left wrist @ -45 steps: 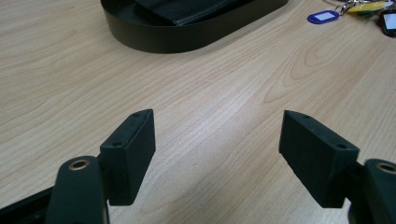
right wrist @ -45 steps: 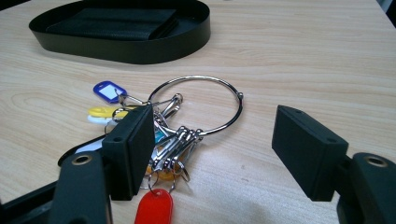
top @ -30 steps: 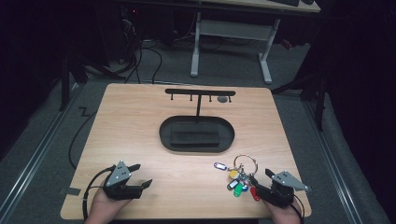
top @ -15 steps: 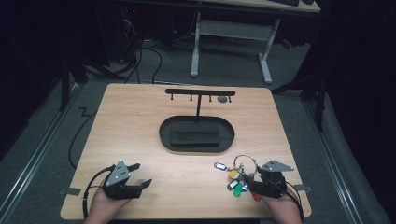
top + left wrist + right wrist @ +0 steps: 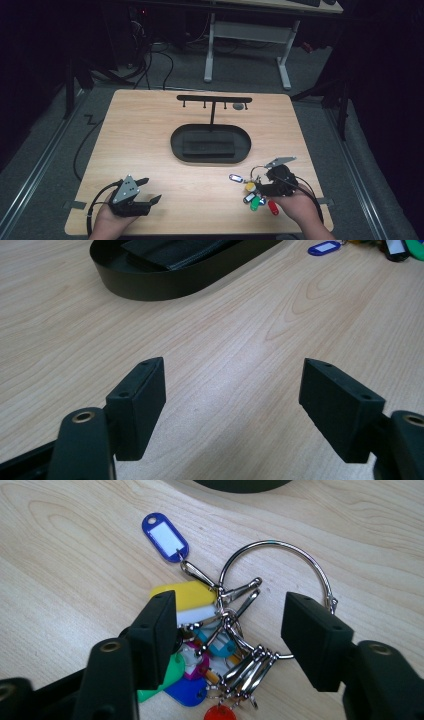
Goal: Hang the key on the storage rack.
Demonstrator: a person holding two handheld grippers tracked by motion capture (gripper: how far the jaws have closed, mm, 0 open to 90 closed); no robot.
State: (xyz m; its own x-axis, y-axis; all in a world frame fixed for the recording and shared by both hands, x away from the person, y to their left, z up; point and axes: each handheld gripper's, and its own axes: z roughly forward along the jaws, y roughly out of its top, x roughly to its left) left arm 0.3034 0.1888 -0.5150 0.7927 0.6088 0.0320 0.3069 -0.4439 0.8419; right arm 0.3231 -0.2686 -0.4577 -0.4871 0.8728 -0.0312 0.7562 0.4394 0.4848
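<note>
A bunch of coloured key tags on a metal ring (image 5: 254, 192) lies at the table's front right. In the right gripper view the ring (image 5: 272, 545) and its blue, yellow, green and red tags (image 5: 190, 596) sit between and just beyond the jaws. My right gripper (image 5: 267, 181) (image 5: 227, 625) is open, straddling the clips of the bunch without closing on them. My left gripper (image 5: 145, 192) (image 5: 232, 395) rests open at the front left over bare wood, with nothing between its jaws.
A black oval tray (image 5: 177, 142) (image 5: 150, 287) with a dark block inside sits mid-table. Behind it stands a black T-shaped rack (image 5: 214, 100) with small hooks. The table's front edge runs just under both hands.
My right gripper has moved left and forward onto the key bunch, so its jaws now straddle the ring's clips. The left gripper has stayed put.
</note>
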